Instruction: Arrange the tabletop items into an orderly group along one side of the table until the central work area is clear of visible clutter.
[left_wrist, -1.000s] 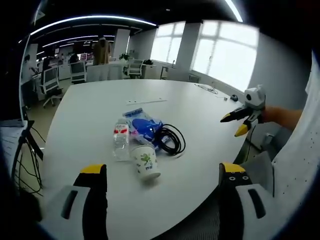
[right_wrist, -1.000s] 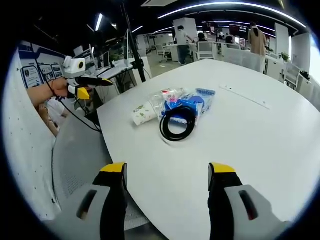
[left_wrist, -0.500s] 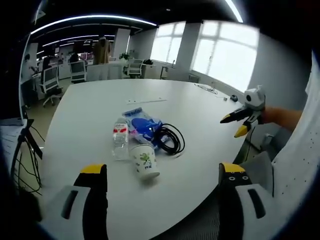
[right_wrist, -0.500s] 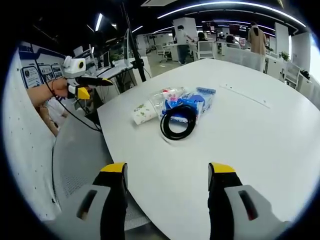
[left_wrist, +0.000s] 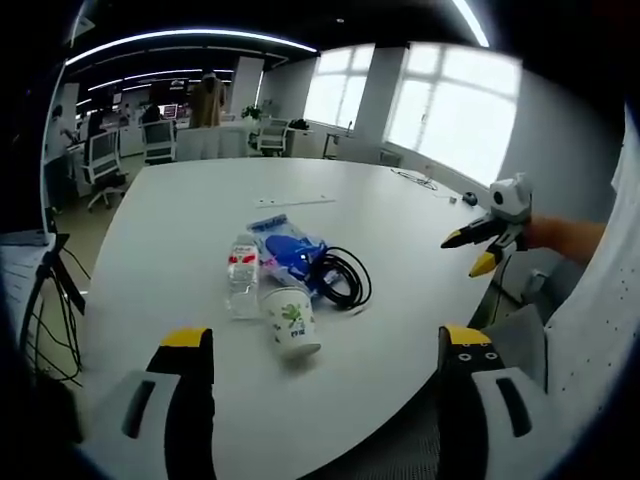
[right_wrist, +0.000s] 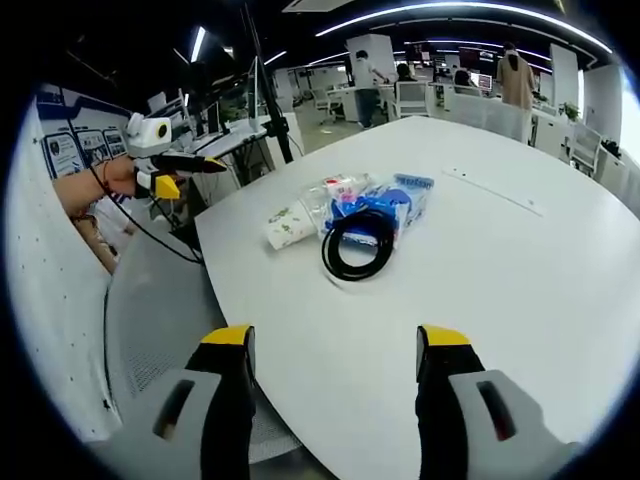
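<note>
Left gripper (left_wrist: 325, 345) and right gripper (right_wrist: 335, 340) hang with jaws spread wide, grasping nothing. Ahead of both sets of jaws on the white table (right_wrist: 520, 260) cluster a tipped paper cup (left_wrist: 291, 322), water bottle (left_wrist: 242, 275), blue bag (left_wrist: 285, 246) and black cable coil (right_wrist: 357, 254)

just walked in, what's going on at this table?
A person holds a two-jaw gripper in each hand above a white table. Both the left gripper and the right gripper are open and hold nothing. The clutter sits bunched together: a paper cup lying on its side, a water bottle, a blue packet and a coiled black cable resting partly on the packet. Nothing is being touched; tidying has not visibly started.
</note>
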